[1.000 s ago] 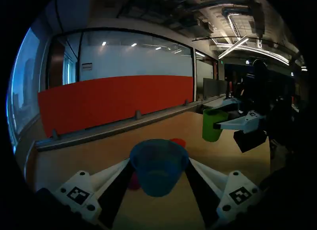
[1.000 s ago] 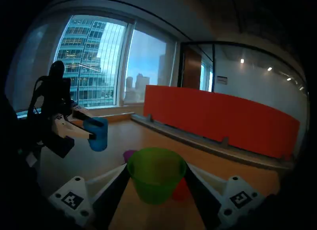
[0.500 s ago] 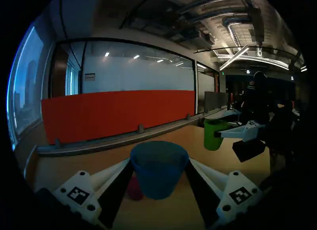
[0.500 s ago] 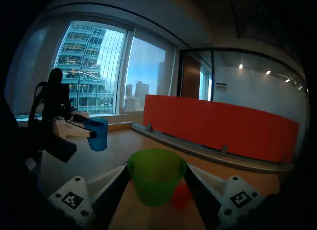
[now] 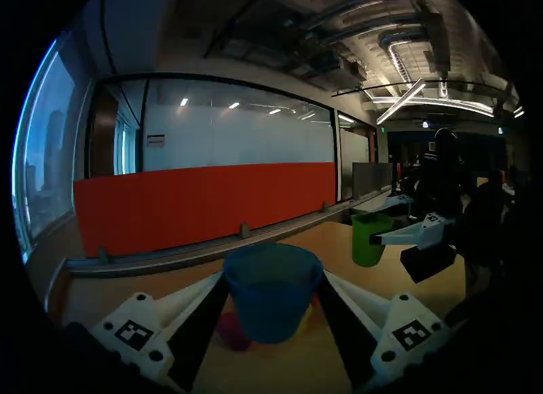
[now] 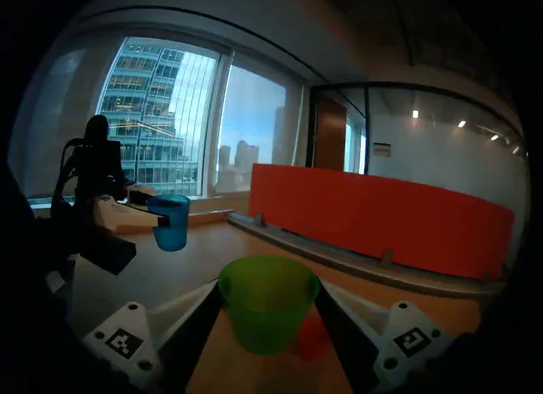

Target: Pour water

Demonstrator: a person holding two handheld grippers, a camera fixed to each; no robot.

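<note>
- The left gripper (image 5: pixel 273 280) holds a translucent blue plastic cup (image 5: pixel 273 296) upright above the pale wooden tabletop (image 5: pixel 319 367); its jaws are clenched on the cup's two sides just under the rim.
- The right gripper (image 6: pixel 268 293) grasps a translucent green plastic cup (image 6: pixel 268 306) the same way, with one jaw pressed to each side and the cup upright with its mouth up.
- In the left gripper view, the green cup hangs at about 3 o'clock from the blue one, well apart from it and clear of the tabletop.
- In the right gripper view, the blue cup is at about 10 o'clock from the green one, at the tips of the far gripper.
- Neither cup is tilted. Whether either one contains water cannot be told in the dim light.
- A small magenta object (image 5: pixel 233 330) sits on the tabletop at about 7 o'clock below the blue cup, partly hidden by a jaw.
- A small red object (image 6: pixel 313 337) lies at about 5 o'clock beneath the green cup.
- A long orange-red wall panel (image 5: pixel 203 203) runs behind the tabletop.
- Tall windows (image 6: pixel 156 116) look out on high-rise buildings.
</note>
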